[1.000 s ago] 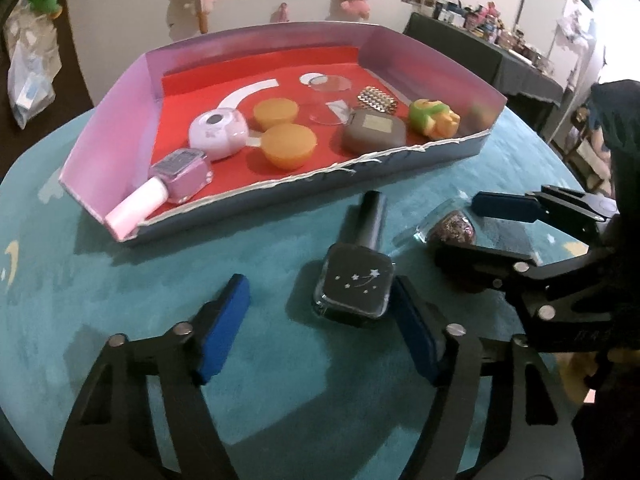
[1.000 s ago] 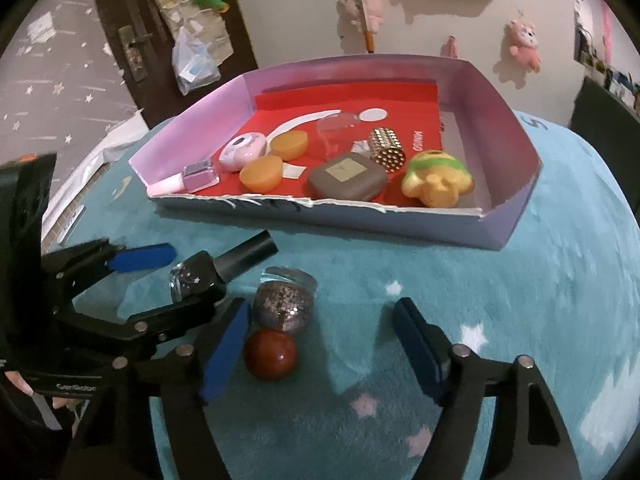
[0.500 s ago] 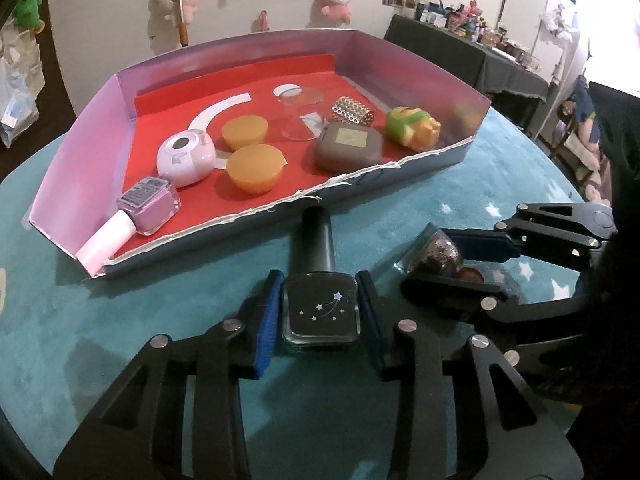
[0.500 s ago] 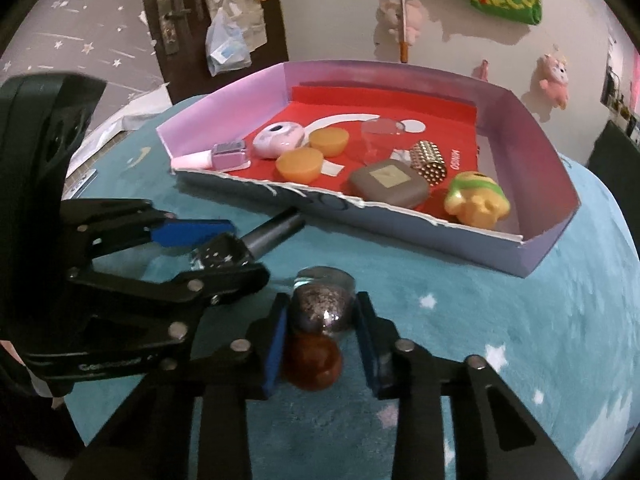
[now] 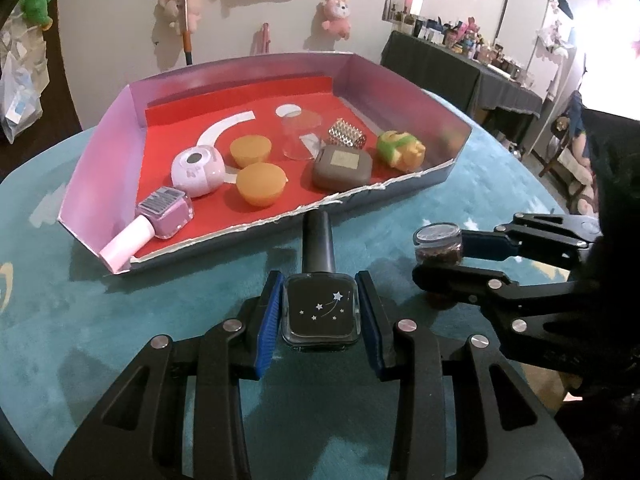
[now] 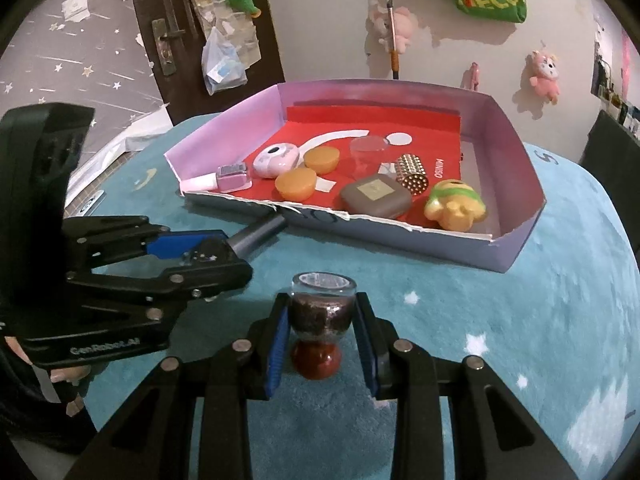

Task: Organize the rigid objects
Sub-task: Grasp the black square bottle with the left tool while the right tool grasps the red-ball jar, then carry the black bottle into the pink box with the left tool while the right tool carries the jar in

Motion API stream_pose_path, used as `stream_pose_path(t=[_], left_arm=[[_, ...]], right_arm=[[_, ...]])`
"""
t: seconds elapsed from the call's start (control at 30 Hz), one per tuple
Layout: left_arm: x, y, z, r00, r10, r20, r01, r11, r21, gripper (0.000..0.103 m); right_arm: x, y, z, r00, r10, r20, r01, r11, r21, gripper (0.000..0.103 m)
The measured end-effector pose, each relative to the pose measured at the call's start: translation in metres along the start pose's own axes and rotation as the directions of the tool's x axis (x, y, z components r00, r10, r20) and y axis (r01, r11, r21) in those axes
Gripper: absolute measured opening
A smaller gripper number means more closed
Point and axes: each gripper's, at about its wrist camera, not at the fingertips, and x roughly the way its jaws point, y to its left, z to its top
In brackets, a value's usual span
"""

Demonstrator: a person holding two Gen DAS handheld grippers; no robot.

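My left gripper [image 5: 320, 314] is shut on a black nail polish bottle [image 5: 320, 312] with white stars, its dark cap pointing at the tray. My right gripper [image 6: 322, 322] is shut on a small clear jar of dark glitter [image 6: 322, 308] and holds it above a red ball [image 6: 316, 360] on the teal cloth. The pink-walled tray [image 5: 100, 152] with a red floor holds a pink nail polish bottle [image 5: 160, 216], a pink round case [image 5: 198, 170], two orange cups [image 5: 260, 182], a brown case [image 5: 342, 166] and a green-yellow toy [image 5: 400, 150]. The tray [image 6: 516, 240] also shows in the right wrist view.
A clear cup [image 5: 300, 136] and a studded metal roller [image 5: 347, 138] stand further back in the tray. The teal cloth [image 6: 520, 320] covers the round table. A dark door [image 6: 180, 40] and a wall with hung toys stand behind.
Both grippers were open a second ago. The left closed on the black bottle and the right on the glitter jar, and the jar has been lifted off the cloth.
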Motion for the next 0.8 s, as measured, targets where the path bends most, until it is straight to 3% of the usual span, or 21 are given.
stream_pose_path(t=[0.5,0.8], left_arm=[[-0.039,0.008,0.028,0.993,0.005,0.114,-0.006,1.000,0.003,0.034],[-0.017,-0.002,-0.015,1.000,-0.004,0.020,0.004,1.000,0.015,0.034]], right_arm=[[-0.049,-0.016,0.030,0.993,0.036,0.113,-0.039,0.999,0.027,0.034],[-0.023,-0.020,0.000,0.998,0.013,-0.066,-0.007,0.996,0.087,0.034]])
